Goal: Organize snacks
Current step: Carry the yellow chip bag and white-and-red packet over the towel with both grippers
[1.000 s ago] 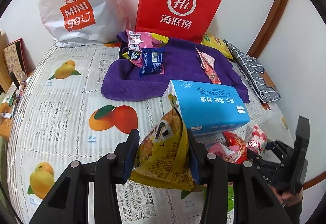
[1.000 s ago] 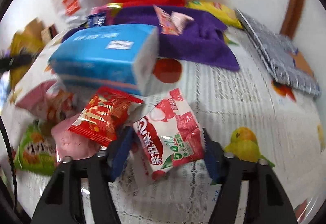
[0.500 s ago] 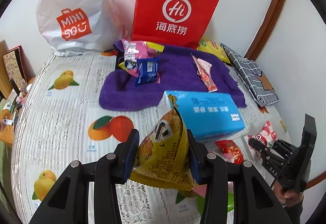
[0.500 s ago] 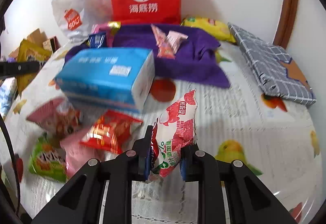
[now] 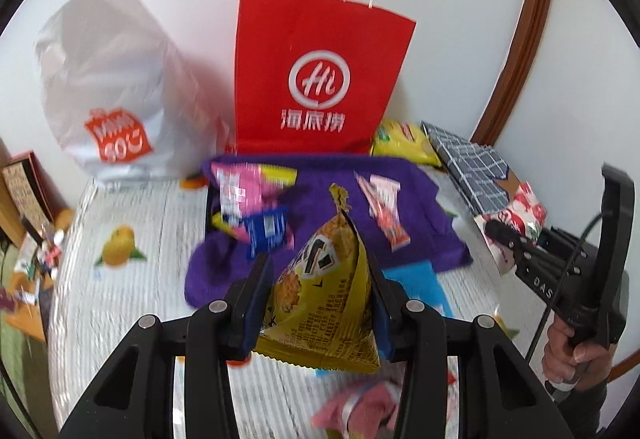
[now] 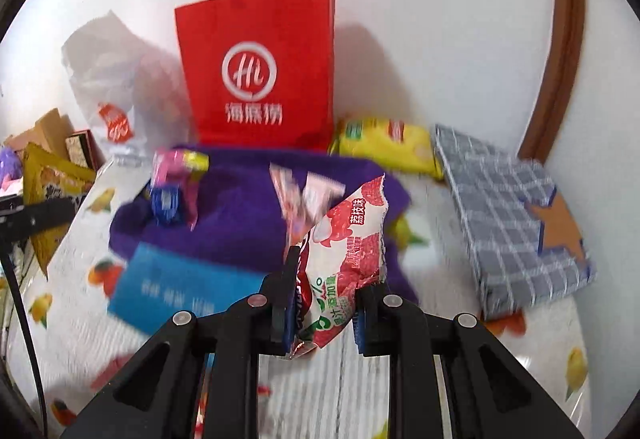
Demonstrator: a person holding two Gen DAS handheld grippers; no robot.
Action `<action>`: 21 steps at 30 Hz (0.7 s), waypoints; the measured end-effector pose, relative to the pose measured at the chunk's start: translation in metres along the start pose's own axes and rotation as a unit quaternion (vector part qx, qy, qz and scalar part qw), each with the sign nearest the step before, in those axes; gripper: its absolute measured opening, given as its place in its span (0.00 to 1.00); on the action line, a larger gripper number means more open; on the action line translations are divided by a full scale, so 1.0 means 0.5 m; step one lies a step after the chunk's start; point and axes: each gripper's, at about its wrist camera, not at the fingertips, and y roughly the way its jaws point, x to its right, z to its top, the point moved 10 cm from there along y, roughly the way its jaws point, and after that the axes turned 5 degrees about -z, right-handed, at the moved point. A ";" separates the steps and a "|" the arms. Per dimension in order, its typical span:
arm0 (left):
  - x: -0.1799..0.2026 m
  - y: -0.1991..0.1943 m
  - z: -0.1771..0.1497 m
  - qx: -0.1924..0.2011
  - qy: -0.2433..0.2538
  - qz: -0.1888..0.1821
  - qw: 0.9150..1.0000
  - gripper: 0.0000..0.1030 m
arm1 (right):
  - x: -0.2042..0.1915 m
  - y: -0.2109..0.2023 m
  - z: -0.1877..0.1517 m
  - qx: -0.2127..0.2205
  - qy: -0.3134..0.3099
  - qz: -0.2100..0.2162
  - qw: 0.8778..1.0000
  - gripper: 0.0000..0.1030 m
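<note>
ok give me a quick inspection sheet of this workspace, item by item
surface: table under a fruit-print cloth, purple towel spread at the back
job's things: yellow snack bag and lychee packet, both lifted; more packets on the towel
clutter: blue tissue pack, checked pouch
grippers: left gripper shut on the yellow snack bag; right gripper shut on the lychee packet
cables: black cable on the right gripper
surroundings: red paper bag, white plastic bag, white wall

Right gripper [image 6: 322,303] jaws closed on lychee packet [image 6: 348,251], lifted; yellow packet [image 5: 324,299] raised too
</note>
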 end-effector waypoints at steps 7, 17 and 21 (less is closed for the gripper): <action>-0.004 0.029 0.096 0.014 0.009 0.009 1.000 0.41 | -0.014 0.038 0.118 0.026 -0.004 -0.004 1.000 0.21; -0.036 0.119 0.177 0.014 0.003 0.016 1.000 0.41 | -0.046 0.118 0.187 0.036 -0.007 0.022 0.999 0.22; -0.069 0.183 0.149 -0.011 -0.011 0.017 1.000 0.41 | -0.048 0.191 0.143 -0.007 -0.014 0.031 0.999 0.22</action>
